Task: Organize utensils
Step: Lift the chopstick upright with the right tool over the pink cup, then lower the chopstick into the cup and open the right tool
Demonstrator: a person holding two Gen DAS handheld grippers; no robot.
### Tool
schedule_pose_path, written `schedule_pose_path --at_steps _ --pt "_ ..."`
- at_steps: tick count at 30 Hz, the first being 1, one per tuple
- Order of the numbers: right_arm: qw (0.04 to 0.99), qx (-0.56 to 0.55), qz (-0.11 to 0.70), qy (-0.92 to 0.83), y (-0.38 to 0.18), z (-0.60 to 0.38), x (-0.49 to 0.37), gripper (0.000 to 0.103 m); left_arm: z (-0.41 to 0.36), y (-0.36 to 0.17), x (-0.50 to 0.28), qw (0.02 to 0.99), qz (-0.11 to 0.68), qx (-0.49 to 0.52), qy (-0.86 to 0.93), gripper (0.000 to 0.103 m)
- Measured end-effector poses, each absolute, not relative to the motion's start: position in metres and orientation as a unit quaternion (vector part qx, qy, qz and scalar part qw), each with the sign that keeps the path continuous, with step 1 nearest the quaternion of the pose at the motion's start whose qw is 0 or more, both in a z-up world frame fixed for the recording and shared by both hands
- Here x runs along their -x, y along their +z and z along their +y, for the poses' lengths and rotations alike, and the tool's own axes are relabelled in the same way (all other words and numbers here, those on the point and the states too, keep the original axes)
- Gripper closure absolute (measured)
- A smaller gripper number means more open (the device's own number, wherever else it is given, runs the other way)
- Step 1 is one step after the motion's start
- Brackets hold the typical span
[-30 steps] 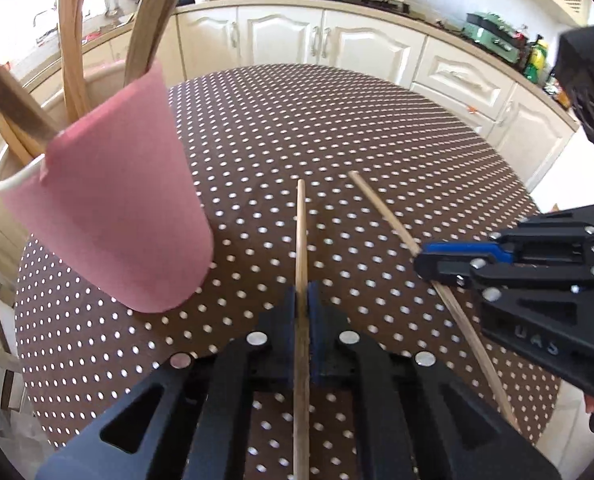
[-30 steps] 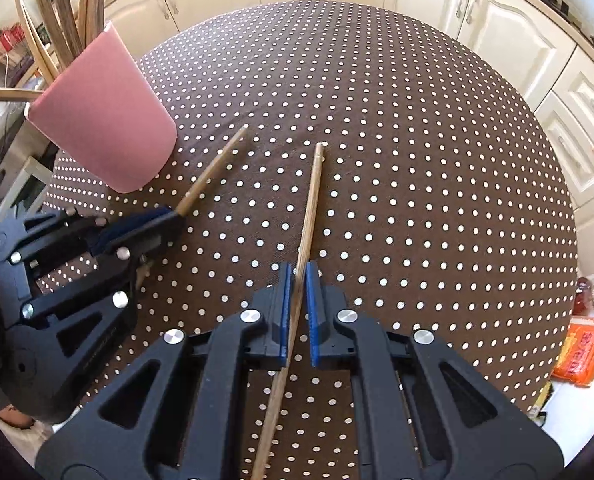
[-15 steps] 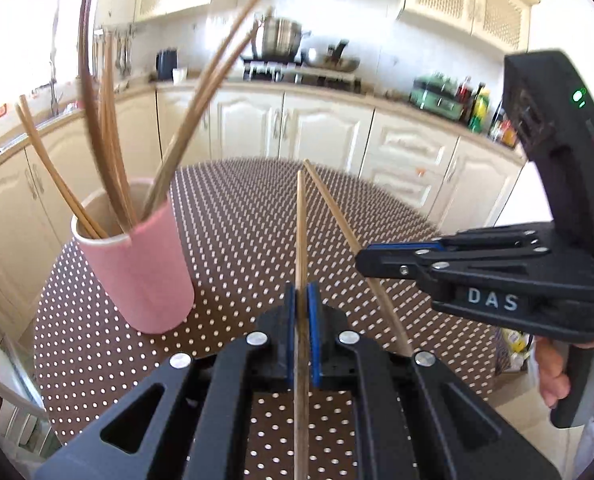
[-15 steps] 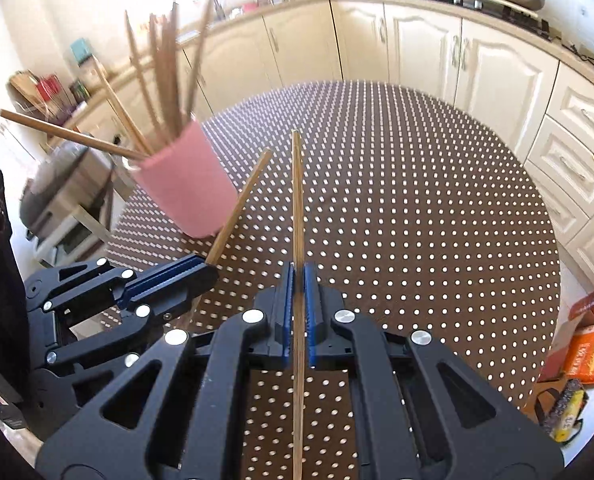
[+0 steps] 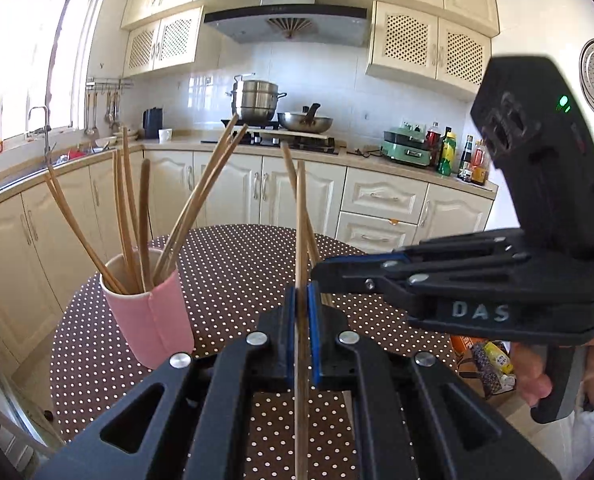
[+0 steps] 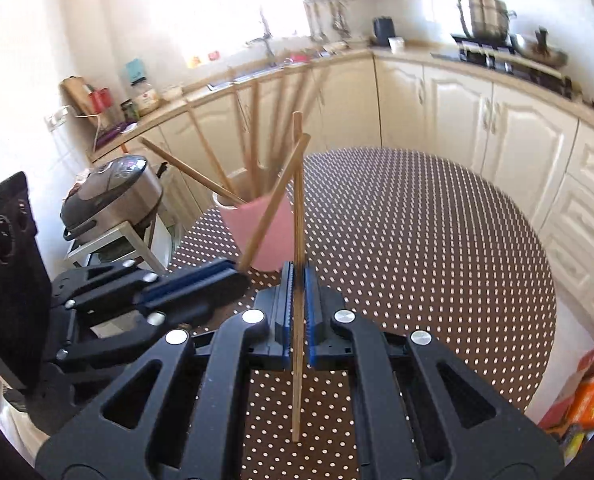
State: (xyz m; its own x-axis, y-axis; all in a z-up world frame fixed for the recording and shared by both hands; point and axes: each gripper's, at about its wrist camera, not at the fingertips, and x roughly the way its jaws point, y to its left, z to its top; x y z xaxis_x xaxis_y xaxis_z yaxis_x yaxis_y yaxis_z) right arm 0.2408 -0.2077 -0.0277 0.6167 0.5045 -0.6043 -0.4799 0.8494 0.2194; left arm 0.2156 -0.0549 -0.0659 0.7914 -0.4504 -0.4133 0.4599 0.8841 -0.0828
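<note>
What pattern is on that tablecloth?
Dark brown with small white polka dots; the tablecloth shows best in the right wrist view.

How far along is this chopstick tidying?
Mostly done: several chopsticks already stand in the pink cup. The left gripper and right gripper each clamp one chopstick, lifted off the table. Left: dropping both into the cup.

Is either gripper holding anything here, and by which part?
Both. The left gripper pinches a thin wooden chopstick partway along its shaft; the right gripper pinches another wooden chopstick likewise, with a length trailing behind the fingers.
</note>
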Motion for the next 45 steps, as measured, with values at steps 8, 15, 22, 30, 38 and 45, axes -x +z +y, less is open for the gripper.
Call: schedule_pose_path --at_steps 8,15,22,30,38,45 --pt "0.909 0.005 0.312 0.276 -0.007 -0.186 -0.228 0.097 -0.040 -0.051 -0.198 0.955 0.173 -0.009 -0.242 0.097" --pt "0.921 -0.017 0.274 0.275 0.012 -0.184 -0.228 0.097 0.005 -0.023 -0.175 0.972 0.088 0.037 -0.216 0.097" --pt "0.929 -0.020 0.241 0.279 0.034 -0.172 -0.236 0.097 0.036 0.007 -0.169 0.984 0.025 0.054 -0.169 0.097" --pt "0.940 -0.024 0.199 0.276 0.058 -0.157 -0.251 0.097 0.059 0.029 -0.197 0.989 -0.011 0.086 -0.116 0.097" --pt "0.950 -0.026 0.165 0.264 0.068 -0.144 -0.266 0.097 0.053 0.026 -0.237 0.994 -0.018 0.078 -0.071 0.097" --pt "0.947 -0.032 0.173 0.269 0.058 -0.137 -0.279 0.097 0.049 0.001 -0.256 0.995 0.010 0.073 -0.069 0.097"
